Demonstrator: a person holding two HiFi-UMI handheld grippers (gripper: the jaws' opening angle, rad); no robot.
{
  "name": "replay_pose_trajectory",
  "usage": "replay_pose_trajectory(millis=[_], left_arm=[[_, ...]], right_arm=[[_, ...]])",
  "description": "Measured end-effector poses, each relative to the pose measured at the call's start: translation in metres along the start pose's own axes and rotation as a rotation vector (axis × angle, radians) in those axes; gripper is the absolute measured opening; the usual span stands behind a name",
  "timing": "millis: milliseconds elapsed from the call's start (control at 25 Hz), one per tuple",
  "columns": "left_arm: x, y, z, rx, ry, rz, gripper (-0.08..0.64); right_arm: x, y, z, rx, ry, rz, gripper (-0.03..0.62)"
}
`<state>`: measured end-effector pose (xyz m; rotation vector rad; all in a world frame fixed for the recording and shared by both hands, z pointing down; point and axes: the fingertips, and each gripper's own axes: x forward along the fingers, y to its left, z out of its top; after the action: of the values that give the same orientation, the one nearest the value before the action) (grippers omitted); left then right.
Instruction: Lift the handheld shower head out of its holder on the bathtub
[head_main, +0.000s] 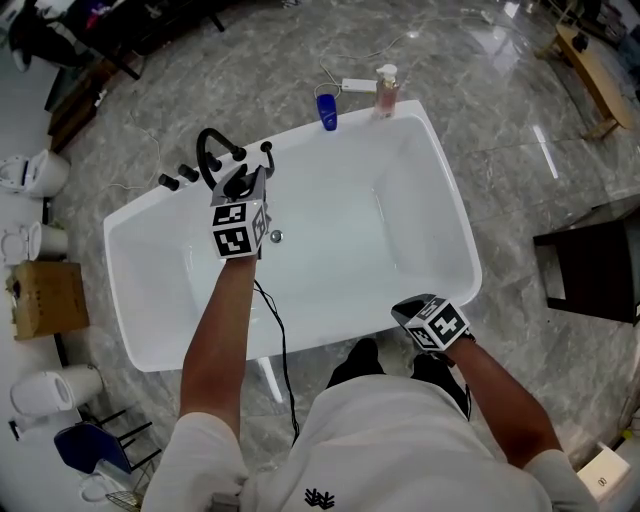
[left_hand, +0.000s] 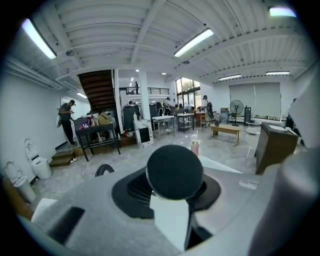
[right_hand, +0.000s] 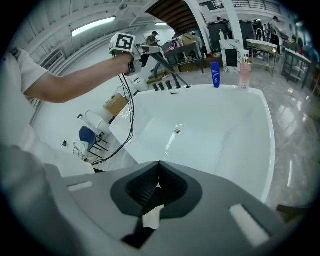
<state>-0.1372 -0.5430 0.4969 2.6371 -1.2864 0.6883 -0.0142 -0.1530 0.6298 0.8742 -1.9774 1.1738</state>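
Right gripper view puts the nearest thing first: the right gripper (right_hand: 158, 176) hangs above the near rim of the white bathtub (right_hand: 235, 145), its jaws pressed together with nothing between them. Beyond it the tub is bare down to the drain (right_hand: 177, 131).

Farther on, at the far-left rim, the left gripper (head_main: 243, 190) is held up beside the black faucet (head_main: 207, 150) and its knobs. Its jaws pinch the black shower head (left_hand: 174, 172), which its own camera sees end-on as a round dark disc. From the right gripper's side the wand slants from those jaws down toward the rim fittings. We cannot tell whether its lower end is clear of the holder.

At the farthest rim stand a blue bottle (head_main: 327, 110) and a pink bottle (head_main: 387, 90), well apart from the action.

We judge the main risk to be the round, smooth wand twisting or sliding in a one-sided pinch, since the other gripper lends no support. A lift that is not in line with the holder could also jam the wand or catch it on the faucet, and a drop would strike the tub
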Motion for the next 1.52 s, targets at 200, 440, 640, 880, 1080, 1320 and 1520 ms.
replay_pose_trajectory(millis=[200,440,640,880,1080,1320,1520], left_arm=[[-0.028,-0.007,0.002,-0.032,0.002,0.010,0.129],[-0.062,-0.024,0.010,-0.049,-0.007,0.027,0.129],[-0.091,-0.047,0.016,-0.044,-0.021,0.034,0.127],[-0.123,-0.067,0.019,-0.046,-0.031,0.051,0.127],[-0.151,-0.081,0.023,-0.058,-0.039,0.064,0.129],[-0.184,-0.099,0.022,-0.083,-0.050,0.092,0.129],[-0.214,-0.112,0.021,-0.101,-0.065,0.118,0.129]], right_arm=[[-0.012,0.009,-0.006,-0.008,-0.016,0.005,0.014],[-0.028,0.014,-0.020,-0.041,-0.018,0.012,0.014],[-0.044,0.016,-0.033,-0.069,-0.028,0.015,0.012],[-0.057,0.014,-0.050,-0.095,-0.029,0.011,0.014],[-0.069,0.017,-0.062,-0.126,-0.038,0.015,0.014],[-0.077,0.019,-0.084,-0.152,-0.037,0.034,0.014],[-0.082,0.023,-0.096,-0.174,-0.042,0.046,0.014]])
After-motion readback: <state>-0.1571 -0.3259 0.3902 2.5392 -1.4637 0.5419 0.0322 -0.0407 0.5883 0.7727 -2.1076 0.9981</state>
